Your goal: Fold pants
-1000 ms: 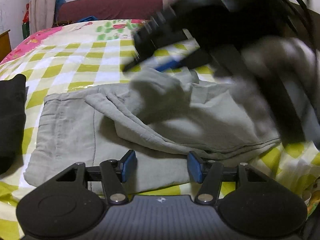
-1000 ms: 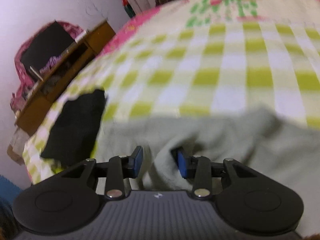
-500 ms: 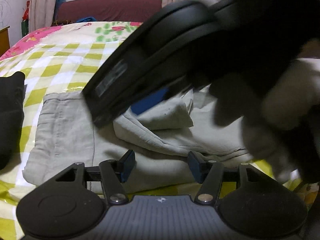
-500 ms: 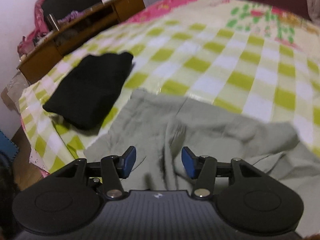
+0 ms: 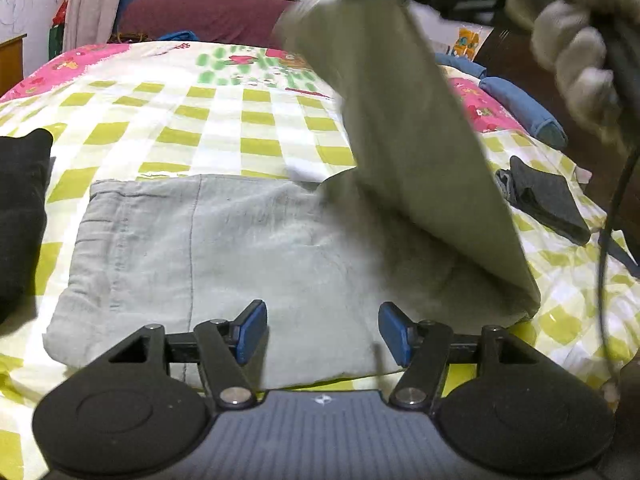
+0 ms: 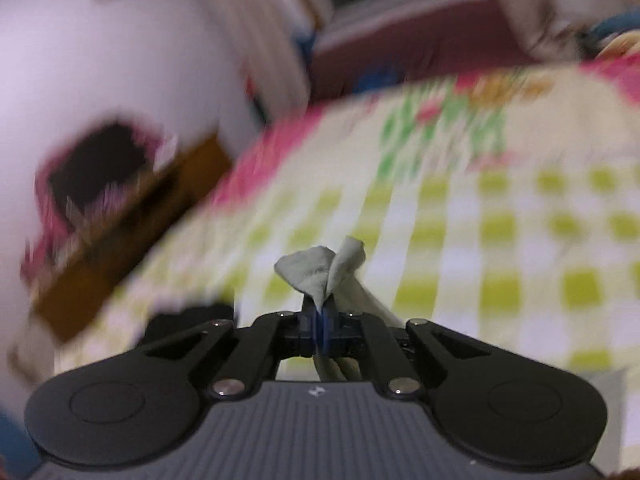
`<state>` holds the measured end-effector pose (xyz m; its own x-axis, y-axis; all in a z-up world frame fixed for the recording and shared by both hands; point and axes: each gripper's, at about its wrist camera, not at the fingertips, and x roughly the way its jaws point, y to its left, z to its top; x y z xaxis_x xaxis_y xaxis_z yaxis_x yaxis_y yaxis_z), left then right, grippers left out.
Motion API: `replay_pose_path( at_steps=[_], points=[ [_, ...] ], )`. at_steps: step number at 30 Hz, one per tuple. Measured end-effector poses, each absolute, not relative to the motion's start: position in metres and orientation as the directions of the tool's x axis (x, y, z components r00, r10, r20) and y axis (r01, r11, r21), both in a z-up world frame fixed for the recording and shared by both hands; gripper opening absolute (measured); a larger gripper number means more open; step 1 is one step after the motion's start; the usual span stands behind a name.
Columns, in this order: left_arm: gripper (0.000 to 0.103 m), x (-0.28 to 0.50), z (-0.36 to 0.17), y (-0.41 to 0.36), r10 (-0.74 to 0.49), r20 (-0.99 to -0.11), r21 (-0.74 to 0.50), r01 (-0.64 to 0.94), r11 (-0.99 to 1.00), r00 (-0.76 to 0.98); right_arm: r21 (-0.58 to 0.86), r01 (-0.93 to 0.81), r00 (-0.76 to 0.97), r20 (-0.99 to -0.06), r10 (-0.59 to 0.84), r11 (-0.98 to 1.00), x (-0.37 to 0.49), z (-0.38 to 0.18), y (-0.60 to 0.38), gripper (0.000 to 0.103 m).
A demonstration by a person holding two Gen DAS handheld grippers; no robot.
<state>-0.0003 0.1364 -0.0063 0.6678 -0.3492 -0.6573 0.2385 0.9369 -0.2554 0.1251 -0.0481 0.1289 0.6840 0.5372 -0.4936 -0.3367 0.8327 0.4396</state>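
Pinching pants (image 6: 320,276) edge, right gripper (image 6: 320,326) clamped; left gripper (image 5: 322,330) opening.

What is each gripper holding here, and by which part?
Right gripper pinches the grey-green pants by a bunched edge; left gripper holds nothing.

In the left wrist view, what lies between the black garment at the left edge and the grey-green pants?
Only a narrow strip of checked bedsheet separates the black garment from the pants; nothing else lies there, as the left wrist view shows.
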Motion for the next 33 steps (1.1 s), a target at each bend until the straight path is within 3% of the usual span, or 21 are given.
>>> replay_pose_path(
  at_steps=[3,7,8,11,23,27,29,33],
  points=[
    [0.075,-0.005,-0.004,0.138,-0.34,-0.646,-0.25,0.232,0.94,0.683,0.366,-0.419,0.618,-0.556,0.556,0.831,0.121,0.119,-0.014,0.004],
    [0.077,-0.017,0.005,0.139,-0.317,-0.626,-0.226,0.224,0.948,0.712,0.296,-0.561,0.433,-0.69,0.579,0.773,0.102,0.055,0.057,0.004],
    [0.072,-0.017,0.005,0.137,-0.298,-0.64,-0.204,0.217,0.955,0.709,0.281,-0.575,0.4,-0.722,0.564,0.768,0.098,0.038,0.069,0.004],
    [0.072,-0.009,-0.007,0.127,-0.222,-0.735,-0.122,0.197,0.973,0.641,0.225,-0.613,0.351,-0.781,0.516,0.758,0.09,0.007,0.087,0.004],
    [0.076,-0.016,-0.002,0.118,-0.26,-0.728,-0.111,0.265,0.958,0.635,0.26,-0.781,0.134,-0.818,0.559,0.568,0.08,0.0,0.11,0.004],
    [0.077,-0.014,-0.004,0.115,-0.27,-0.739,-0.112,0.282,0.953,0.617,0.28,-0.779,0.067,-0.853,0.518,0.561,0.085,-0.014,0.113,0.015],
    [0.078,-0.012,-0.003,0.116,-0.276,-0.736,-0.122,0.28,0.952,0.617,0.303,-0.77,0.056,-0.845,0.532,0.562,0.086,-0.012,0.107,0.026],
    [0.079,-0.013,0.001,0.123,-0.292,-0.716,-0.15,0.268,0.952,0.635,0.309,-0.763,0.104,-0.807,0.581,0.567,0.09,0.011,0.086,0.03]
  ],
)
